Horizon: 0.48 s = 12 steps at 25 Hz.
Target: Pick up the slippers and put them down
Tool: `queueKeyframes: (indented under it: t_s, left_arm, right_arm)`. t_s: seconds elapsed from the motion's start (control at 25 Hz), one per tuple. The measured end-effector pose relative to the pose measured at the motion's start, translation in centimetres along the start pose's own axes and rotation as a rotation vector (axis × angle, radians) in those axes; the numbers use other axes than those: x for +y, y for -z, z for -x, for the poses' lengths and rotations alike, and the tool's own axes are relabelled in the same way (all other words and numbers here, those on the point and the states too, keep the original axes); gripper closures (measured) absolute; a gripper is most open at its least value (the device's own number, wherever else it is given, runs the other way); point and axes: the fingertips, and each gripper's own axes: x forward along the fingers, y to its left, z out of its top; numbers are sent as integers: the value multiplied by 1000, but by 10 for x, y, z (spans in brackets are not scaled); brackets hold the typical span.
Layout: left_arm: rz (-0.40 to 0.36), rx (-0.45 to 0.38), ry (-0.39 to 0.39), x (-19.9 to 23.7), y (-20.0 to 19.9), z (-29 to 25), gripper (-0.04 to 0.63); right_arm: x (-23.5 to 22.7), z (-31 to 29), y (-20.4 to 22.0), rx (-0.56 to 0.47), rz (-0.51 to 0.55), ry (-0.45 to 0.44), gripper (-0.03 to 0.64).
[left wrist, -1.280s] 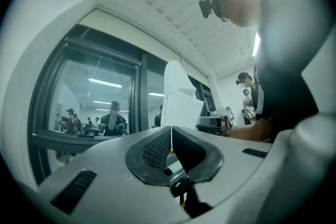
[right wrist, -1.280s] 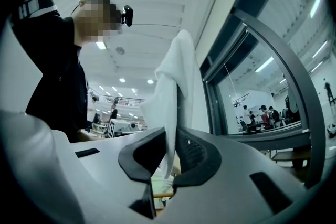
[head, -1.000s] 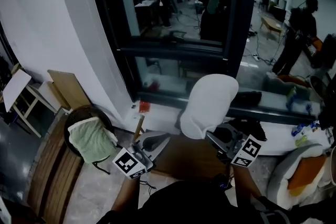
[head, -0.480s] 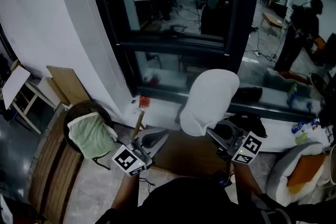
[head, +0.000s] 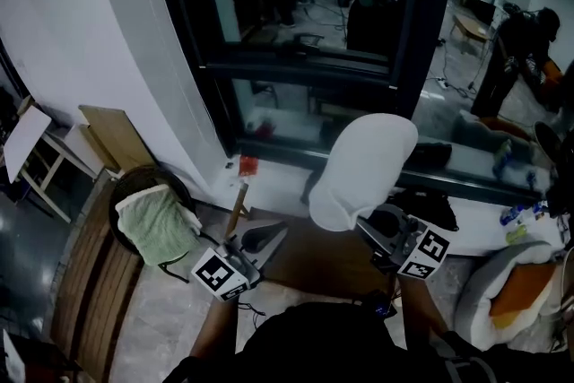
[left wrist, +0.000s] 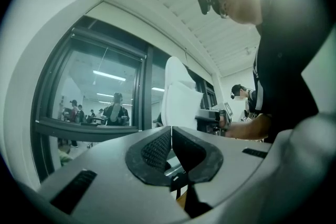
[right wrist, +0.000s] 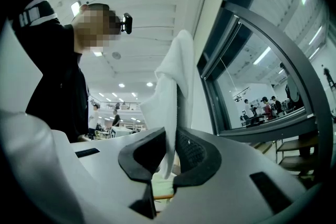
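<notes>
Nearest: left gripper has its jaws pressed together with nothing between them, pointing roughly level toward the window. Right gripper is clamped on the lower edge of the white slipper. Fabric is pinched between the pads and the rest stands up above the jaws. So the slipper is in the air on the right side, held by the right hand alone. The left gripper sits near it to the left, not touching.

Slipper's long axis runs near upright, top leaning a bit right and far. My read: the put-down means lowering and tipping it flat, so the free end swings out toward the window.

Only one slipper is visible; I can't find a second in any view.

Room:
- **Below:** between the grippers is a bare brown board, which looks like the obvious landing spot.
- **Left:** a dark basket with green cloth sits close enough that drifting left is a bad idea.
- **Right:** a grey-and-orange cushion.
- **Far:** a white ledge, then the dark window frame behind the slipper's top. The risk is clipping it if the tip-over reaches far, so keep the descent straight down.
</notes>
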Motion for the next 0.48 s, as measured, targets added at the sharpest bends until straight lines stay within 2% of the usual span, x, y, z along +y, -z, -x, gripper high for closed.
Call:
queueKeyframes:
  t_s: [0.28,0.48]
  left_arm:
    - [37,20,-26,3,11,5,580]
    - [86,74,-59,6,33,12,580]
  right_arm:
    - [-10,-3,21,32,-102,17,561]
    - [-17,-2,48,70,-187,37,561]
